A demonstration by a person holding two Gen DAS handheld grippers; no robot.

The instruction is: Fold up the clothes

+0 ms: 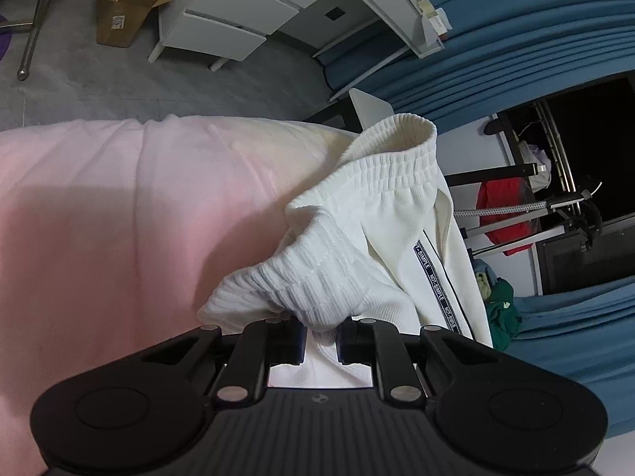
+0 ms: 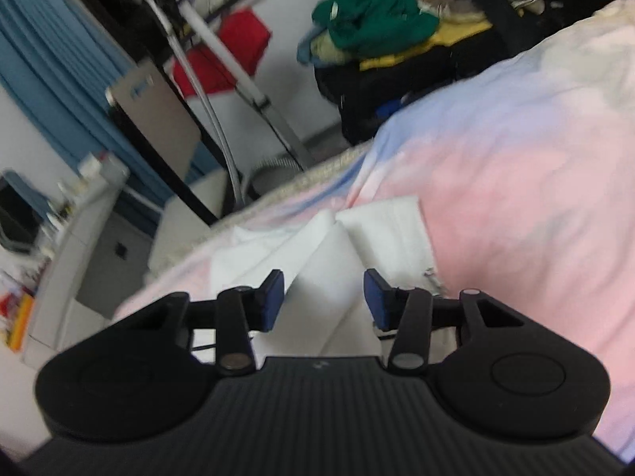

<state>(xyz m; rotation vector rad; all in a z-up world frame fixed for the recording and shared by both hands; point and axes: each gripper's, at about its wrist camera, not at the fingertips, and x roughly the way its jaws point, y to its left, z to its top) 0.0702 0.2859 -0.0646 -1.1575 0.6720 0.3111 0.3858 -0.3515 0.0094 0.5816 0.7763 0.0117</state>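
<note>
White ribbed pants (image 1: 381, 214) with an elastic waistband and a dark "NOT-SIMPLE" side stripe are bunched and lifted over the pink sheet (image 1: 119, 206). My left gripper (image 1: 320, 337) is shut on a fold of the white pants near the waistband. In the right wrist view the white pants (image 2: 329, 261) lie spread on the pink and blue sheet (image 2: 516, 182). My right gripper (image 2: 324, 297) is open, its blue pads either side of a ridge of the white fabric, close above it. That view is blurred.
White drawers (image 1: 238, 20) and a cardboard box (image 1: 127, 4) stand on the grey floor beyond the bed. Blue curtains (image 1: 535, 39), a rack with a red garment (image 1: 504, 214), and a pile of green, yellow and black clothes (image 2: 381, 27) border the bed.
</note>
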